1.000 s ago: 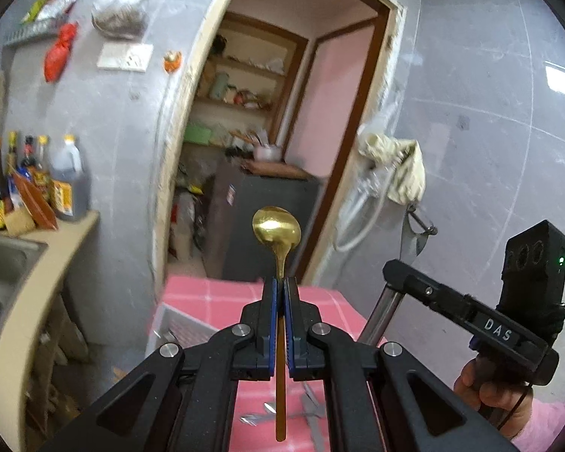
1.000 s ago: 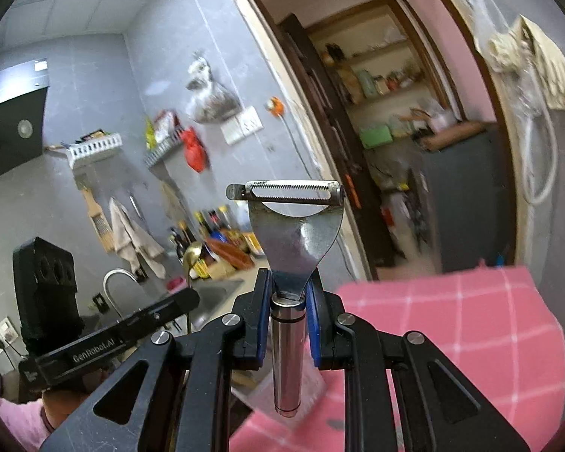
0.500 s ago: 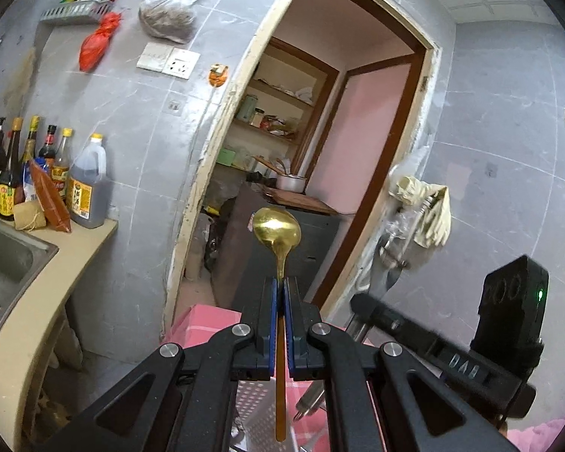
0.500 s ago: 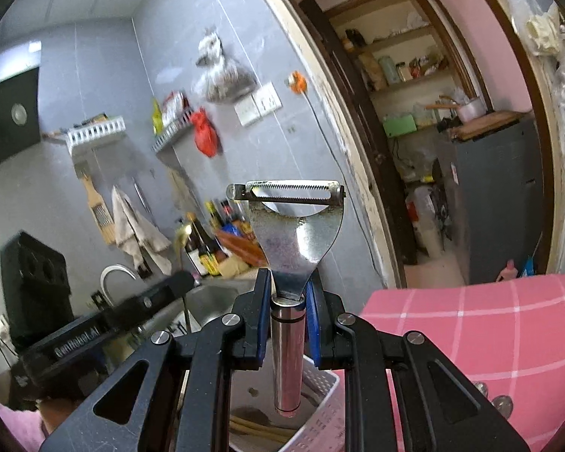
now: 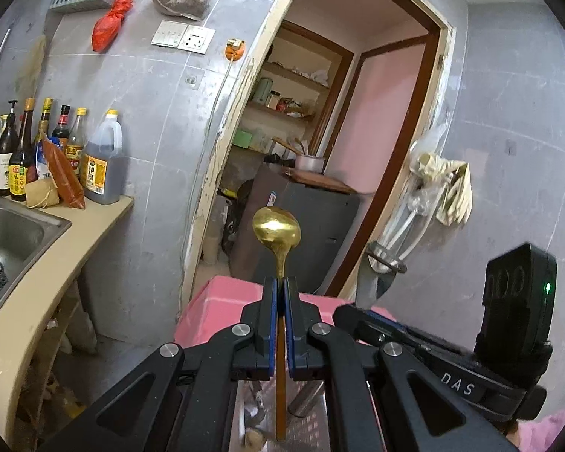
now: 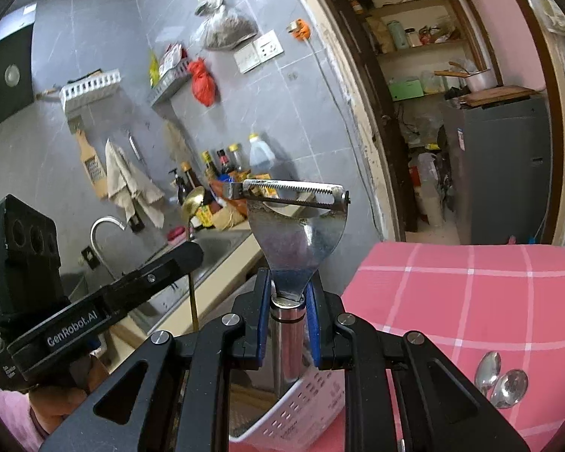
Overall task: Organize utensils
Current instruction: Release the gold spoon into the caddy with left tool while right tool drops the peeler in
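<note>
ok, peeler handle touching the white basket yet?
Cannot tell. In the right wrist view the peeler, clamped in the right tool, runs down toward the white basket, but its lower end is hidden among the tool's arms.

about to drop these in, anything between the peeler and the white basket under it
Nothing visible. The right tongs hold the peeler upright with its handle end hanging over the white basket's open top. The left tongs' gold spoon hangs beside it, not beneath.
</note>
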